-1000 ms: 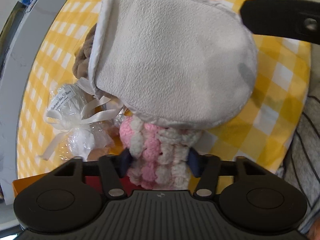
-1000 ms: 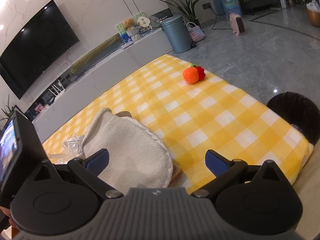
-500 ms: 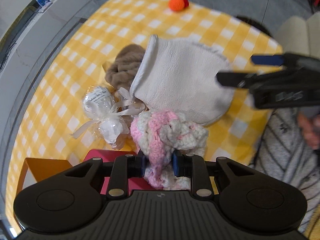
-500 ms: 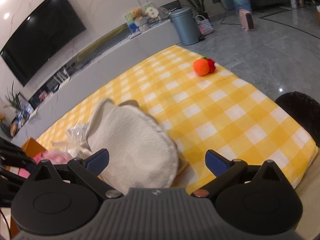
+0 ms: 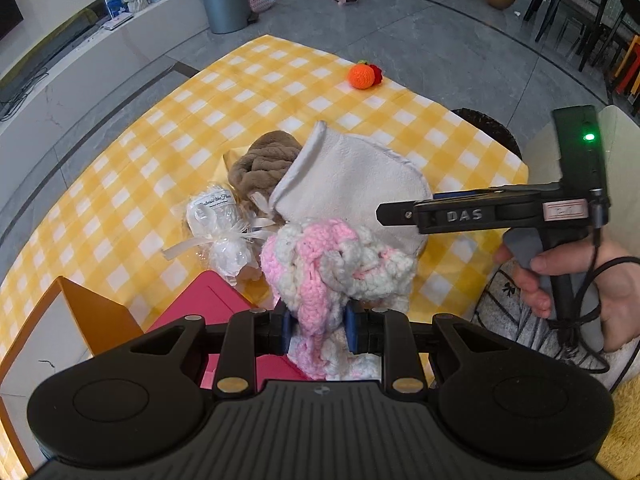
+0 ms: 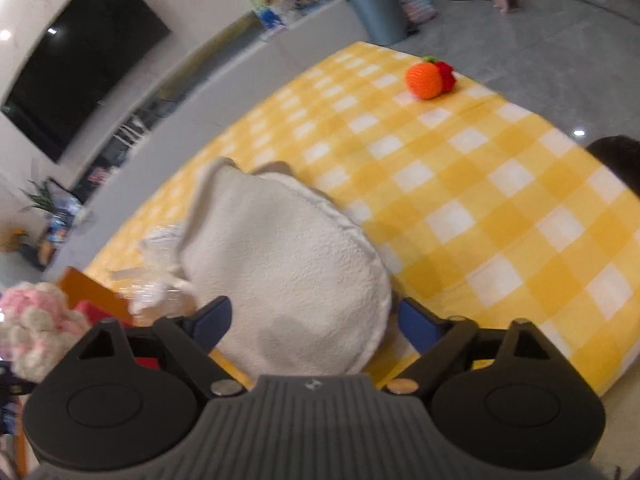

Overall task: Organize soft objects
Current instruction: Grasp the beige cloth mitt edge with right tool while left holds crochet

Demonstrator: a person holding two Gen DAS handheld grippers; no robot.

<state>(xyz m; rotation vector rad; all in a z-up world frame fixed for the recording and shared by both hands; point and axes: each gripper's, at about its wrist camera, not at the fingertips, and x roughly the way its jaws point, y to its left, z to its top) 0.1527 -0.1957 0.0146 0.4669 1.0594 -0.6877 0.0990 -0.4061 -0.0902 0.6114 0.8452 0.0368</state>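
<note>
1. The left gripper [image 5: 316, 330] holds a pink-and-white crochet piece [image 5: 336, 260] clamped between its blue pads, jaws drawn close together, the yarn bunched above them and hanging clear of the table [image 5: 460, 152].
2. Below the crochet sit a red box [image 5: 208, 308] and an orange box [image 5: 96, 312] at the table's near left edge.
3. The right gripper [image 6: 314, 322] has its jaws wide but closing around the near end of a white mitt [image 6: 288, 272]; the pads stand on either side of it, and whether they press it cannot be told.
4. In the left wrist view, a hand [image 5: 576, 280] grips the right tool's handle, off the table's right edge.
5. The mitt lies near the table's near edge, over a brown plush [image 5: 260, 164] that pokes out at its far side.
6. A clear-wrapped white packet [image 5: 220, 228] with ribbon lies just left of the mitt.
7. An orange crochet fruit [image 5: 362, 76] with a red piece touching it rests well apart, near the far edge.
</note>
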